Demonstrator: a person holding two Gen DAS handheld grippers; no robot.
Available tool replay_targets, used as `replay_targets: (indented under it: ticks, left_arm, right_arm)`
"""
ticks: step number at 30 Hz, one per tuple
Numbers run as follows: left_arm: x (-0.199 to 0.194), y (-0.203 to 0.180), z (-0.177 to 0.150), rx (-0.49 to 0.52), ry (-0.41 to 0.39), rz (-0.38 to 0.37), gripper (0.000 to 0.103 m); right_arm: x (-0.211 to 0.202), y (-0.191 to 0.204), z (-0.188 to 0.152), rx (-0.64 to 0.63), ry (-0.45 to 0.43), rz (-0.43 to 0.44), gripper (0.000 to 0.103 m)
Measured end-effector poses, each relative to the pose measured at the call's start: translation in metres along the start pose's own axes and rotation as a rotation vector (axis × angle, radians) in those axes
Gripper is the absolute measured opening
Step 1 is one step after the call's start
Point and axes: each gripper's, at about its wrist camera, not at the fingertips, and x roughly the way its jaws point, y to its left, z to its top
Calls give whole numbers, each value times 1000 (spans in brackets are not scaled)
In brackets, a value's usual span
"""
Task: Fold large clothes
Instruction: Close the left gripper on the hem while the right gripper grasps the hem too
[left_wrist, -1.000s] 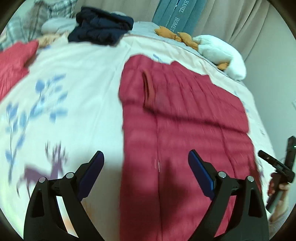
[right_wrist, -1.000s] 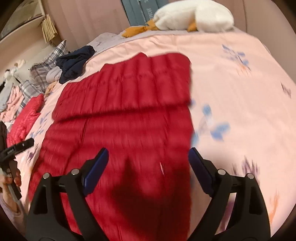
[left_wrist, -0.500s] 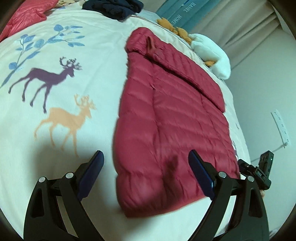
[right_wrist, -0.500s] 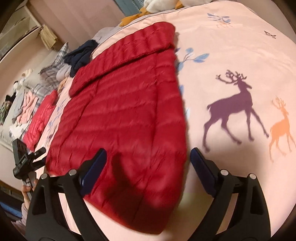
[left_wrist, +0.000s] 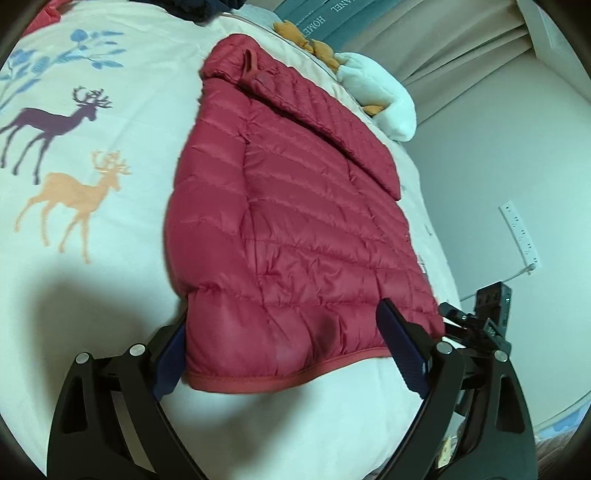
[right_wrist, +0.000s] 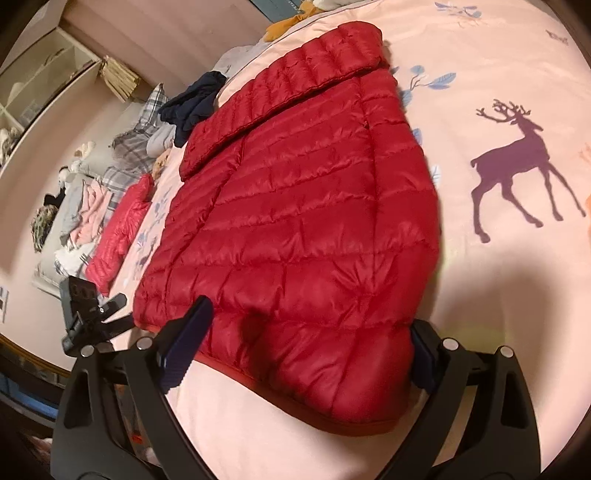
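- The jacket (left_wrist: 295, 229) lies flat on the bed (left_wrist: 92, 258), and its near edge sits between the open arms of both tongs.
- The left tongs (left_wrist: 295, 354) are at its left near corner, the right tongs (right_wrist: 306, 354) at its right near corner.
- Far behind the jacket lie a pillow (left_wrist: 384, 96) and a pile of clothes (right_wrist: 194, 105).

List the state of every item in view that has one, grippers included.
Red puffer jacket: spread flat on the bed, sleeve folded across its far end.
Left gripper: jaws open, straddling the jacket's hem corner.
Right gripper: jaws open, straddling the other hem corner.
Navy garment: crumpled, unfolded.
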Motion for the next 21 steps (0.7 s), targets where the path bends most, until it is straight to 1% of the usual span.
replay_targets:
  ticks: [3, 6, 9, 12, 15, 21]
  left_arm:
    - [6, 1, 7, -25, 5, -50, 93]
    - [15, -1, 17, -39, 13, -93, 92]
    - [23, -4, 25, -44, 23, -115, 93]
    - [31, -8, 26, -49, 32, -123, 92]
    - [32, -12, 21, -37, 32, -140, 92]
    - [25, -14, 8, -21, 31, -142, 92]
  right_arm:
    - [4, 1, 5, 30, -3, 49, 95]
    - [14, 4, 13, 47, 3, 70, 95]
    - [22, 8, 20, 52, 9, 88, 94]
    - [26, 8, 22, 63, 14, 93, 94]
    - [25, 8, 19, 54, 20, 91, 93]
    - [17, 7, 8, 40, 35, 89, 91]
